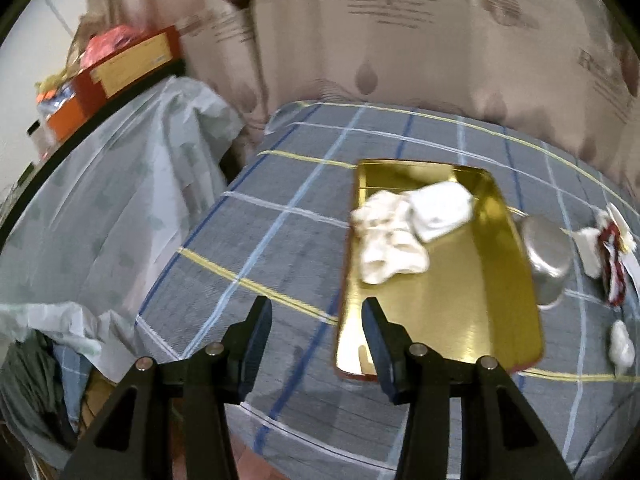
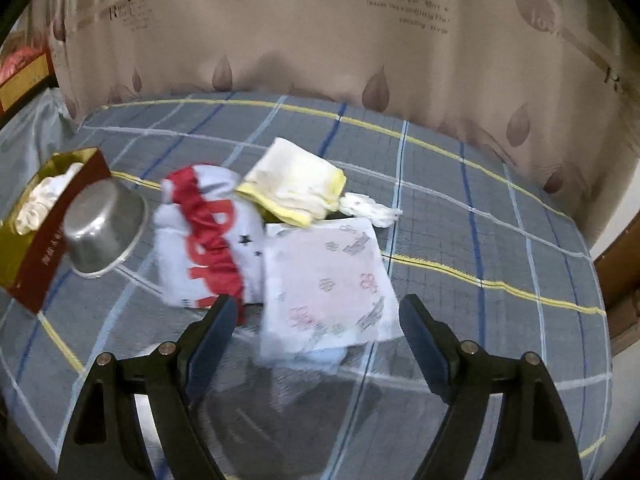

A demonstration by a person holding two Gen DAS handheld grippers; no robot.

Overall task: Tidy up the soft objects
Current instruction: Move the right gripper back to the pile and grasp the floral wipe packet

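Observation:
A gold-lined box [image 1: 472, 312] lies on the checked cloth, holding a crumpled white cloth [image 1: 388, 244] and a folded white cloth [image 1: 440, 208]. My left gripper [image 1: 318, 312] hovers open and empty over the box's near left edge. In the right wrist view the same box [image 2: 44, 252] is at the left. A pile of soft things lies in the middle: a white and red garment [image 2: 204, 240], a cream and yellow cloth [image 2: 296, 184], and a white printed cloth [image 2: 332, 280]. My right gripper [image 2: 318, 316] stands open above the printed cloth's near edge, nothing gripped.
A steel bowl [image 2: 102, 232] leans against the box's side. A small white piece [image 1: 622, 344] lies at the table's right. A patterned curtain [image 2: 320, 40] backs the table. At left, a pale draped cloth [image 1: 120, 200] and red and orange boxes [image 1: 120, 68] stand beside the table.

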